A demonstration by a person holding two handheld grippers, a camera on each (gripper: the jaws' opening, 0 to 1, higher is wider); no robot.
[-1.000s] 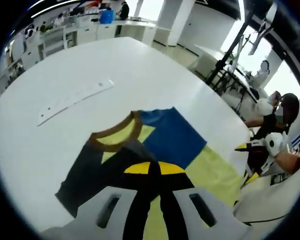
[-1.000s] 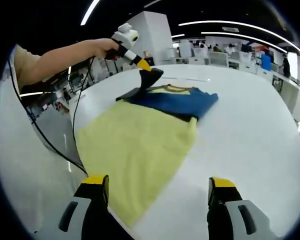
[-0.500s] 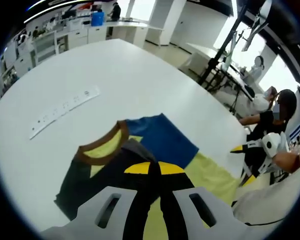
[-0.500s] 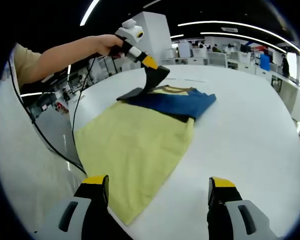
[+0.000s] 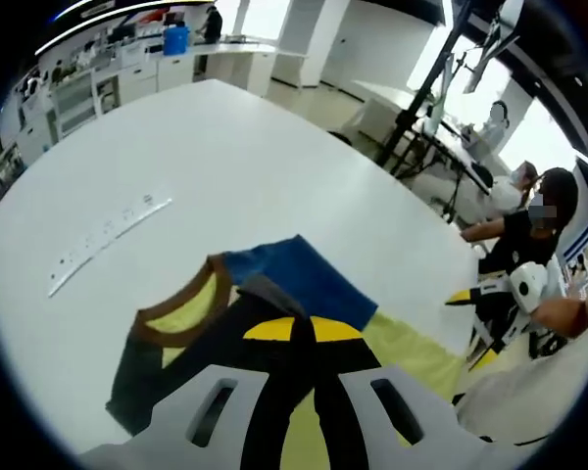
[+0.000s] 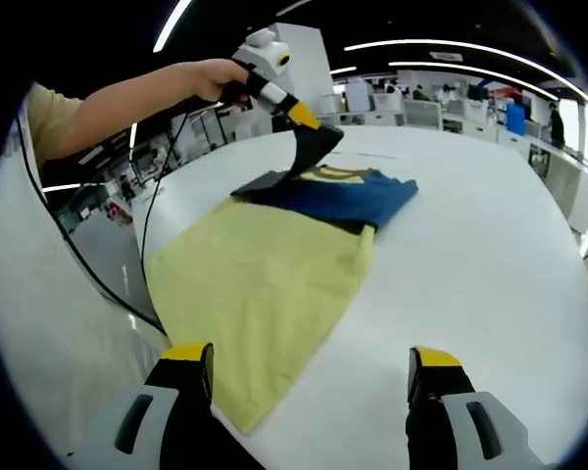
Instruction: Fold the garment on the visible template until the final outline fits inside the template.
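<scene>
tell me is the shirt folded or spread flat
Partly folded: the shirt has its blue sleeve doubled over, and the left gripper lifts the dark sleeve.

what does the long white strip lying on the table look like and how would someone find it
Start at the big white table and find the yellow, blue and dark garment near its edge. Beyond the garment's brown collar, lying apart on bare tabletop, is a long narrow white strip with small dark marks along it. It is the only flat, ruler-like thing there, and nothing touches it.
</scene>
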